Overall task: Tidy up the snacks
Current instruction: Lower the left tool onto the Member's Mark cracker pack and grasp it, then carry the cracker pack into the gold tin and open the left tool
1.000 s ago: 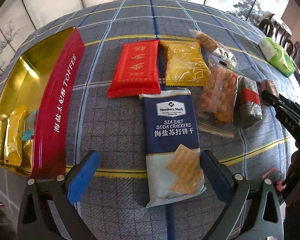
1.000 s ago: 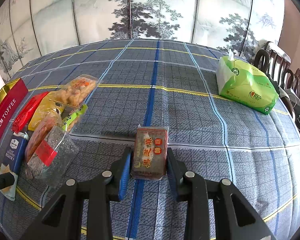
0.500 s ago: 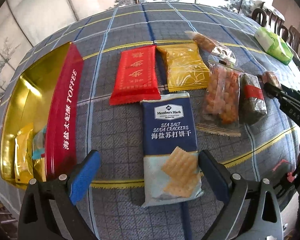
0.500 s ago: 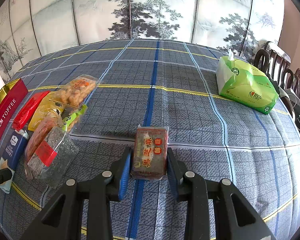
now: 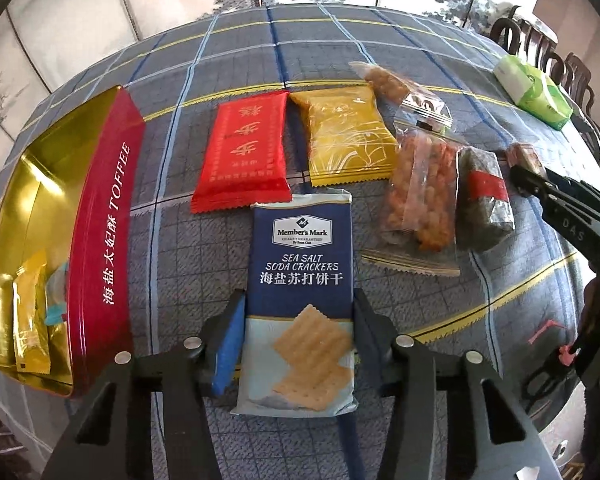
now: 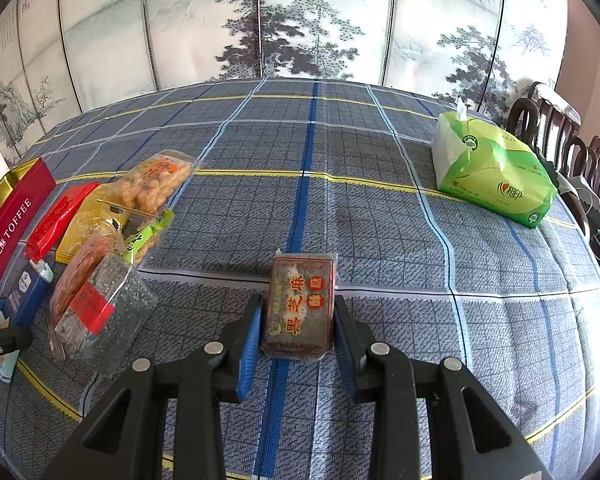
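Closing inward since the earlier frame, the left gripper (image 5: 298, 344) now seemingly pinches the blue-and-white foil soda cracker packet (image 5: 300, 296) lying lengthwise along its fingers; the red-and-gold toffee tin (image 5: 104, 240) sits just left. The right gripper (image 6: 298, 332) clasps a small brown sesame-candy block (image 6: 300, 308).

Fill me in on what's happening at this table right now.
A person holding two grippers is sorting snacks on a checked tablecloth. The left gripper has just been closing and now pinches the blue soda cracker packet. The right gripper is shut on a small dark sesame candy pack. An open red toffee tin with a few packets inside sits to the left; more snack bags lie between, and a green tissue pack lies further off.
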A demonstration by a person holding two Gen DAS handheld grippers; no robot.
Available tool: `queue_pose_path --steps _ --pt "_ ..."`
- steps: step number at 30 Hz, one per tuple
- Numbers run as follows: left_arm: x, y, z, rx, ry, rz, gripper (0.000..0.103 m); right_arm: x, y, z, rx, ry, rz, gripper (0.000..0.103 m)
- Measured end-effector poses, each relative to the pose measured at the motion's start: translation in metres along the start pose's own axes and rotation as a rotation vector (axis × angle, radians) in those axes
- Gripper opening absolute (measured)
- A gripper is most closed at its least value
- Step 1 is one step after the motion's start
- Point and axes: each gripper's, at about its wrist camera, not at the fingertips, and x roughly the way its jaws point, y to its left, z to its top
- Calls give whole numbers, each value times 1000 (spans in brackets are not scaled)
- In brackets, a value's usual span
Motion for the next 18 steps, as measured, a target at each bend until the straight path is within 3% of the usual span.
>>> queue_pose_path --steps 18 --pt "-23 1 -14 60 -13 -48 46 0 -1 0 4 0 -3 33"
